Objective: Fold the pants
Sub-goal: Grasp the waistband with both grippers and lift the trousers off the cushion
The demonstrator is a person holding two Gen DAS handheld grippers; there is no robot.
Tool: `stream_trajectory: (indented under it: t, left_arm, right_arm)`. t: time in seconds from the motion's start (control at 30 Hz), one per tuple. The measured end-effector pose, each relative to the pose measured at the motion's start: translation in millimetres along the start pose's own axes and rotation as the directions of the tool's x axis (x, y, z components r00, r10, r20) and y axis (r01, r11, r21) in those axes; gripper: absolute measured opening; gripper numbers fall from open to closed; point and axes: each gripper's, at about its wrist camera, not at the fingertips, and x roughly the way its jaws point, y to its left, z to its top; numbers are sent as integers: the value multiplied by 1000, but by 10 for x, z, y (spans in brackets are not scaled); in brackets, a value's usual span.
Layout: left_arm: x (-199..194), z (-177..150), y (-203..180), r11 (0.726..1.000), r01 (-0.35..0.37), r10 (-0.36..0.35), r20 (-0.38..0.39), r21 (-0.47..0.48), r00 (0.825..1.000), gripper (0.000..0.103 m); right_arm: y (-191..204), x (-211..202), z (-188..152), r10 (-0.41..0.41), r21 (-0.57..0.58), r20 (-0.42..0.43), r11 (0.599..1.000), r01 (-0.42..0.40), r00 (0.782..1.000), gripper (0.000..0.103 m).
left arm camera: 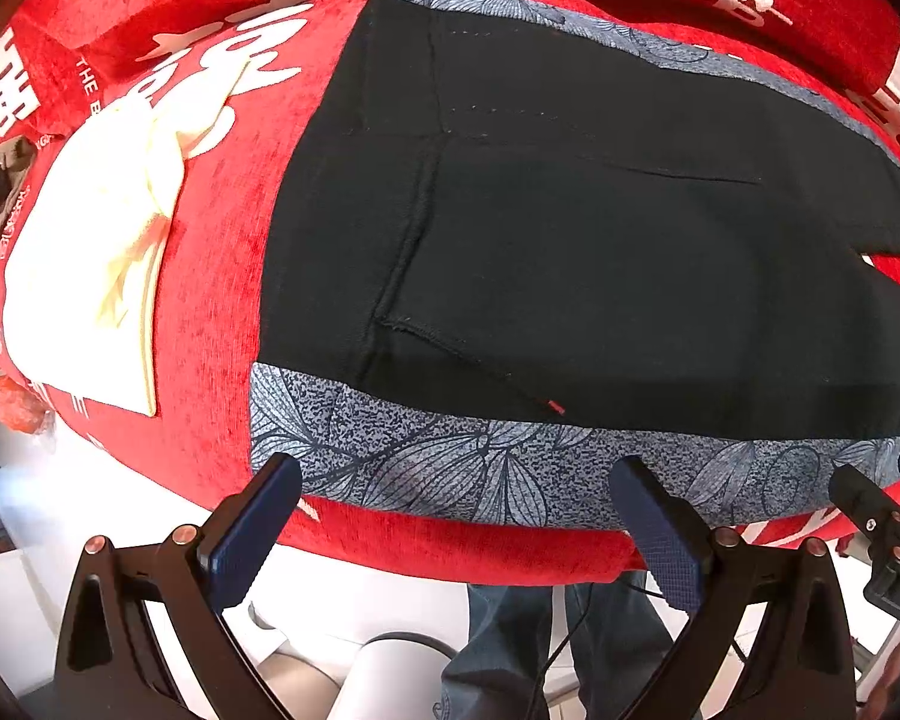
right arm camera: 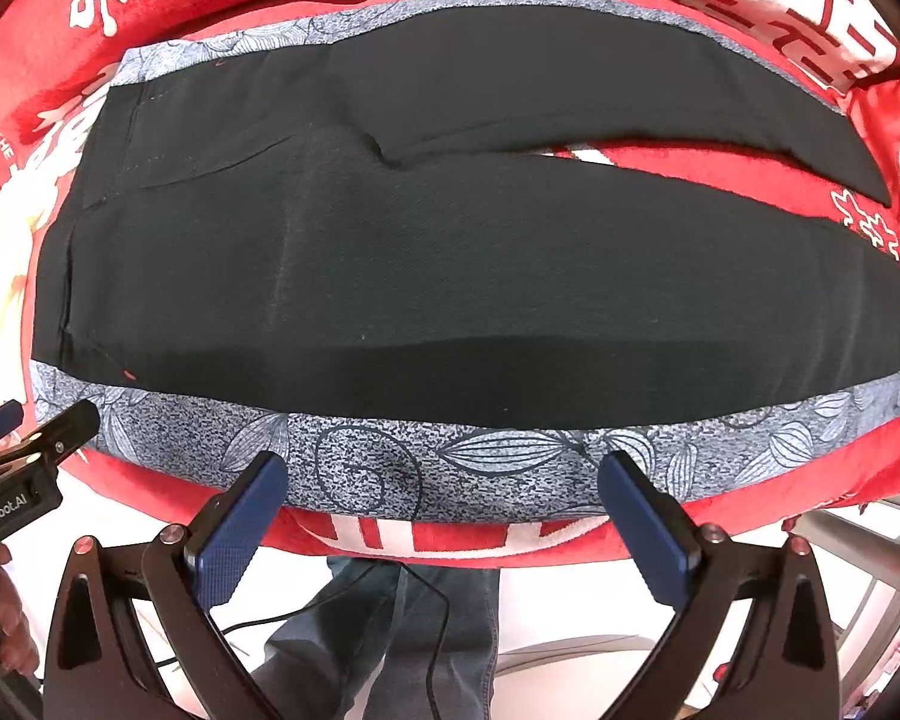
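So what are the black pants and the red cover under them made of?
The black pants look like a soft matte knit or woven cloth: faint ribbing and stitched seams show, no shine. Their grey leaf-print side stripe looks like a speckled printed knit. The red cover looks like plush, velvety fabric, from its fuzzy nap. Exact fibres can't be told.

The left gripper (left arm camera: 456,516) was spread wide, its two blue-padded fingers (left arm camera: 243,531) well apart and holding nothing; the right gripper (right arm camera: 444,510) stood likewise, jaws wide and empty; the two hung side by side, each one's tip showing at the edge of the other's view; part of a hand (right arm camera: 12,630) gripped the left tool's handle; the person's legs (right arm camera: 390,642) in jeans stood below.
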Motion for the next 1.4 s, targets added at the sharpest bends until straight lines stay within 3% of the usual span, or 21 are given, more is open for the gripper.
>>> stream_trajectory:
  t: [0.13, 0.23, 0.27, 0.37, 0.47, 0.5, 0.57, 0.63, 0.77, 0.93, 1.1, 1.13, 1.17, 1.23, 1.4]
  left_arm:
    - [8, 10, 44, 999, 31, -31, 18, -11, 999, 103]
    - [10, 25, 139, 992, 121, -119, 54, -41, 991, 103]
    - [13, 28, 180, 986, 160, -157, 64, -53, 986, 103]
    - [30, 17, 300, 958, 273, -264, 93, -90, 960, 103]
    - [83, -10, 409, 930, 347, -335, 105, -121, 936, 103]
    - [101, -20, 436, 921, 368, -355, 107, -132, 928, 103]
    - [128, -66, 457, 905, 399, -386, 110, -148, 916, 103]
    - [166, -106, 489, 901, 406, -393, 106, -153, 913, 103]
    - [191, -186, 553, 894, 416, -404, 98, -166, 909, 103]
    - [185, -283, 611, 889, 428, -418, 94, -162, 904, 103]
    - [221, -341, 671, 866, 465, -457, 87, -184, 885, 103]
    - [240, -354, 683, 861, 471, -464, 83, -189, 882, 103]
    - [259, -366, 693, 858, 475, -468, 79, -196, 880, 103]
    - [289, -393, 715, 841, 497, -492, 81, -215, 867, 103]
    - [352, -343, 815, 724, 606, -598, 137, -331, 790, 103]
  right_arm:
    - [-5, 30, -4, 32, 7, 4, 999, -32, 999, 103]
    - [-26, 28, -21, 192, 34, 32, 981, -193, 981, 103]
    - [-41, 46, -31, 281, 52, 37, 958, -283, 959, 103]
    - [-98, 198, -88, 511, 136, 38, 849, -511, 859, 103]
    - [-93, 426, -178, 623, 202, 48, 760, -618, 781, 101]
    - [-90, 509, -204, 646, 220, 52, 736, -640, 761, 100]
    - [-96, 617, -231, 671, 249, 80, 703, -667, 737, 84]
    - [-105, 677, -225, 698, 268, 115, 664, -699, 707, 77]
    - [-140, 716, -320, 739, 287, 124, 612, -737, 662, 76]
    - [-55, 894, -519, 756, 324, 53, 605, -728, 652, 76]
    - [-35, 1133, -556, 804, 404, 182, 463, -789, 566, 73]
    - [-24, 1180, -544, 812, 420, 198, 435, -796, 548, 64]
    - [-5, 1232, -528, 827, 437, 210, 398, -807, 521, 43]
    - [33, 1248, -477, 857, 458, 223, 328, -826, 464, 11]
    - [24, 810, -360, 887, 371, 236, 295, -880, 397, 11]
